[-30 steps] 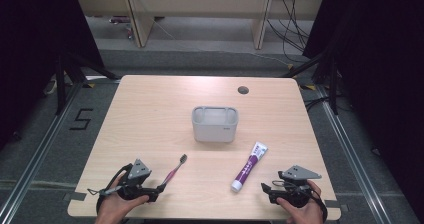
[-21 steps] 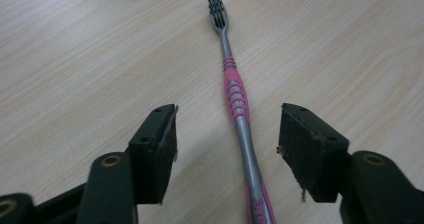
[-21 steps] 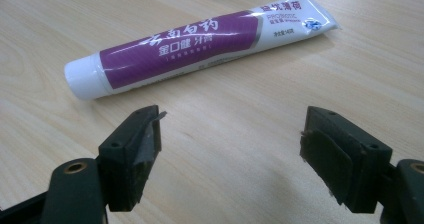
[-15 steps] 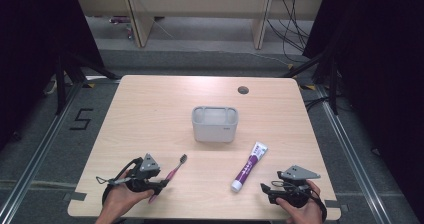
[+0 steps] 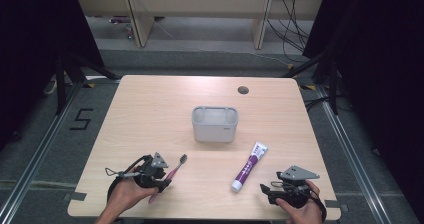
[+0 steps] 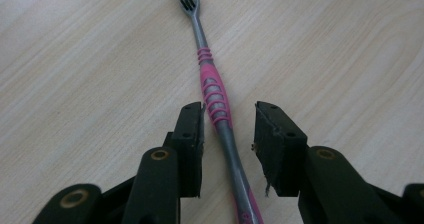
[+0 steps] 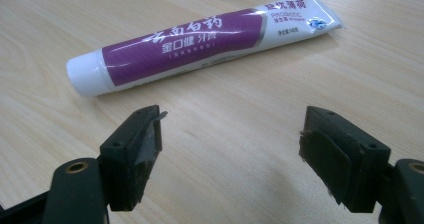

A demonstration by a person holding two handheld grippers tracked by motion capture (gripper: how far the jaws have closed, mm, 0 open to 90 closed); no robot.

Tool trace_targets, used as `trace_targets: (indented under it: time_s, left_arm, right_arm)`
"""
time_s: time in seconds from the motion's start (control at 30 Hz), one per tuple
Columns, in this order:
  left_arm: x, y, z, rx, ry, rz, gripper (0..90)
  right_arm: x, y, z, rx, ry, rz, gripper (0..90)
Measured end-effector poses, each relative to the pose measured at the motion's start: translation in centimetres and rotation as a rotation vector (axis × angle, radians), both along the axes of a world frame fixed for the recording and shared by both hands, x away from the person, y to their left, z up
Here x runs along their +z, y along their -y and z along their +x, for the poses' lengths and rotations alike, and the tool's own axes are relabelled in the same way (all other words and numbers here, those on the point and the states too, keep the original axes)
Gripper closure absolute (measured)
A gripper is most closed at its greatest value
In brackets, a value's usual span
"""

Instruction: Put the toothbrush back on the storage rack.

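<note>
Along the bottom edge of the high view, the left gripper (image 5: 161, 183) sat at lower left over the pink toothbrush (image 5: 170, 178), which lay flat on the pale wooden counter (image 5: 150, 109). Its fingers (image 6: 192, 134) had just been closing and stood either side of the handle with slim gaps, not yet pressing on it; in the left gripper view the bristled head pointed to the top of the frame. At lower right the right gripper (image 5: 265, 191) rested with its fingers (image 7: 137, 149) spread wide and holding nothing. Just beyond it, right of centre, the purple and white toothpaste tube (image 5: 248, 166) lay slanted, cap nearest. Farther up, at mid-frame, a grey holder (image 5: 214, 129) stood upright. Near the far edge sat a small round hole (image 5: 243, 90).
</note>
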State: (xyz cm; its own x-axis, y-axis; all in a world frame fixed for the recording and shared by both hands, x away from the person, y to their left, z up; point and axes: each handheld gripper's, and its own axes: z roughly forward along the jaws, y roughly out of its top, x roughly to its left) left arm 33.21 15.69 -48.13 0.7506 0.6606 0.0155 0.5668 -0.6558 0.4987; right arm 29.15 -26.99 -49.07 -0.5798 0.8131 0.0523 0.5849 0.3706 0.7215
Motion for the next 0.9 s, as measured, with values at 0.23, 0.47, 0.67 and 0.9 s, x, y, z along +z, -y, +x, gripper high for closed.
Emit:
trace_targets:
  time_s: [0.23, 0.47, 0.67, 0.9]
  left_arm:
    - [0.5, 0.4, 0.8, -0.011, -0.032, 0.063, 64.2]
    - [0.1, 0.9, 1.4, -0.015, -0.061, 0.069, 65.0]
    - [0.0, 1.6, 1.7, -0.034, -0.080, 0.093, 67.2]
    - [-0.1, 1.8, 2.2, -0.051, -0.096, 0.126, 70.1]
  right_arm:
    - [0.0, -0.2, -0.1, -0.023, -0.002, 0.003, 25.2]
    - [-0.1, 0.0, 0.0, 0.002, 0.024, -0.009, 25.2]
    - [-0.1, -0.3, -0.1, -0.017, -0.002, 0.013, 25.2]
    - [0.0, -0.1, 0.0, 0.001, 0.017, 0.004, 26.3]
